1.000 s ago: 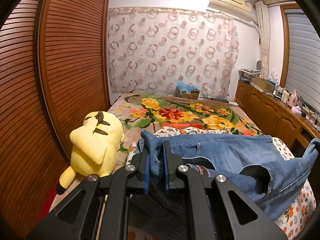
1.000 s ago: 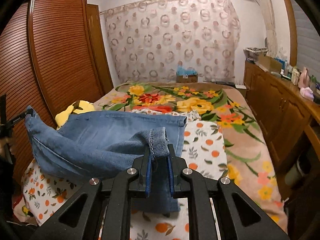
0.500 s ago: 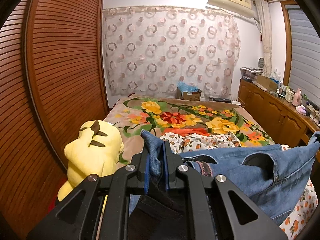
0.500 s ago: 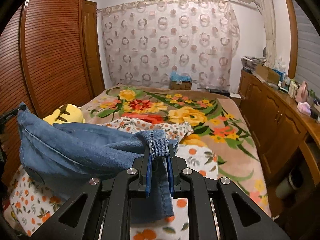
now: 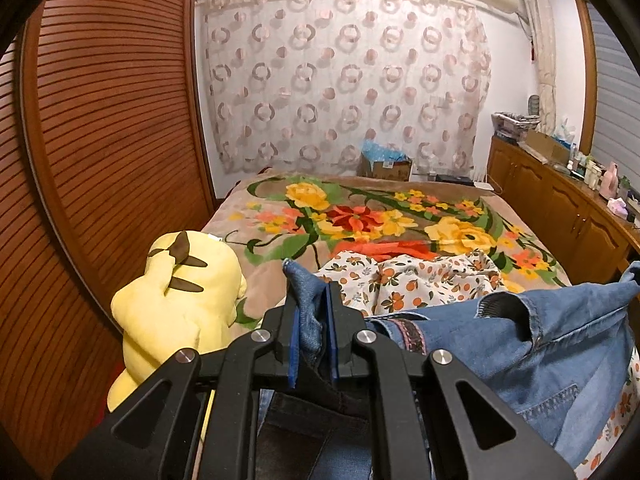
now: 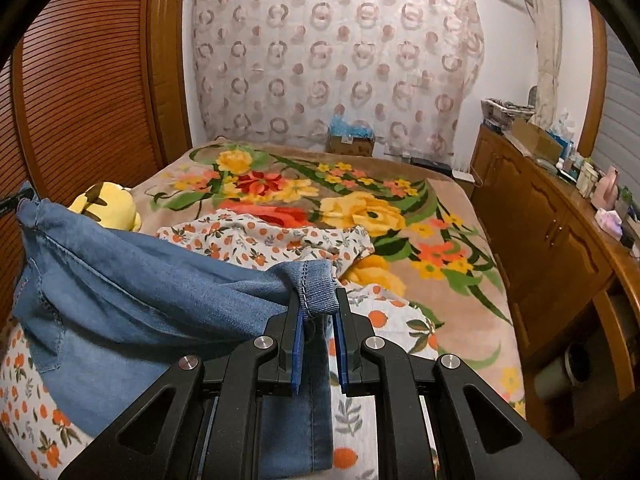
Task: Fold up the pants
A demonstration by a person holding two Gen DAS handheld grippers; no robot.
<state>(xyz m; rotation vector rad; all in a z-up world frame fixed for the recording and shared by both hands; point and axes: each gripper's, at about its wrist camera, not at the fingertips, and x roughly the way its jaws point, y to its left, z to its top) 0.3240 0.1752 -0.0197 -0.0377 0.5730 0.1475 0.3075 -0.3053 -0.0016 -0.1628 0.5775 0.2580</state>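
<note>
**Both grippers clamped on the jeans, cloth slung above the bed**

We find the left gripper (image 5: 313, 334) pointing forward and somewhat downward over the near end of the bed (image 5: 276, 264). Its jaws are nearly closed, and a bunched corner of the jeans (image 5: 532, 364) is pinched between the blue pads (image 5: 295, 346); a tip of denim stands up above the fingers. From that grip the cloth runs to the right across the left view, with an opening edge and a seam showing, and rises to a second corner at the right margin.

We find the right gripper (image 6: 318, 344) in a like pose, pointing forward and tilted down. Its jaws are also nearly closed, gripping a stitched hem of the jeans (image 6: 132, 292). One length of denim hangs straight down between the fingers; the rest stretches left in a sagging span to a raised corner at the left edge of the right view.

The jeans thus hang between the two grips, above an orange-print cloth (image 6: 260, 240) that lies rumpled on the floral blanket (image 6: 360, 200). We cannot tell whether the lowest fold of denim touches that cloth.

A yellow plush (image 5: 180, 304) sits at the left side of the bed, beside the slatted wooden door (image 5: 100, 140). A wooden cabinet (image 6: 552, 240) lines the right wall.
</note>
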